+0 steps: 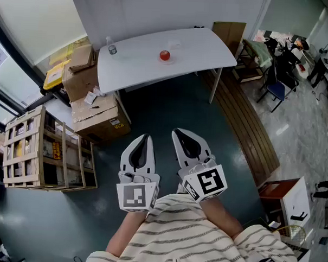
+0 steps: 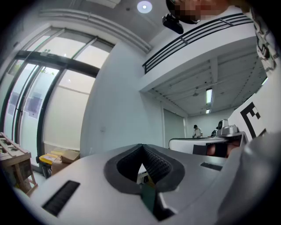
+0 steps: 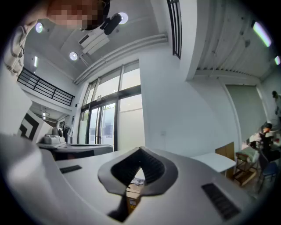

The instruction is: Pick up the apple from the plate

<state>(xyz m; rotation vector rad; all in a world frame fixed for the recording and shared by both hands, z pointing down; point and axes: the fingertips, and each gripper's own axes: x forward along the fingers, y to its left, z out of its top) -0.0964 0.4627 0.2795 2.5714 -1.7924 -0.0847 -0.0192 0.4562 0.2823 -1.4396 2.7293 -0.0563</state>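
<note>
The task is judged to be at the approach stage, with no grasp begun. In the head view the left gripper (image 1: 146, 139) and the right gripper (image 1: 179, 135) are held side by side close to the person's striped sleeves, pointing level over the dark floor. Each gripper view shows its fingers (image 2: 126, 166) closed tip to tip with nothing between them, so both are empty. The apple (image 1: 164, 55) is small and red. It sits near the middle of the white worktop (image 1: 205, 48), well apart from both grippers. The plate under it is too faint to make out. A small bottle (image 1: 111, 48) stands near the left end of the worktop, apart from the apple. Cardboard boxes (image 1: 94, 116) and a wooden crate (image 1: 41, 149) crowd the floor to the left, so the clearer path appears to lie straight ahead or slightly right. To do the step well, the person should first close the distance until the apple lies within easy reach. One gripper should be chosen, and its fingers opened wider than the apple before it nears the fruit. The fingers should then be brought in level, one on each side of the widest part. A round, smooth apple is likely to roll or squirt out of an off-centre grip. The closure should therefore be centred and firm, and the lift straight up, so that the plate is not dragged.
</note>
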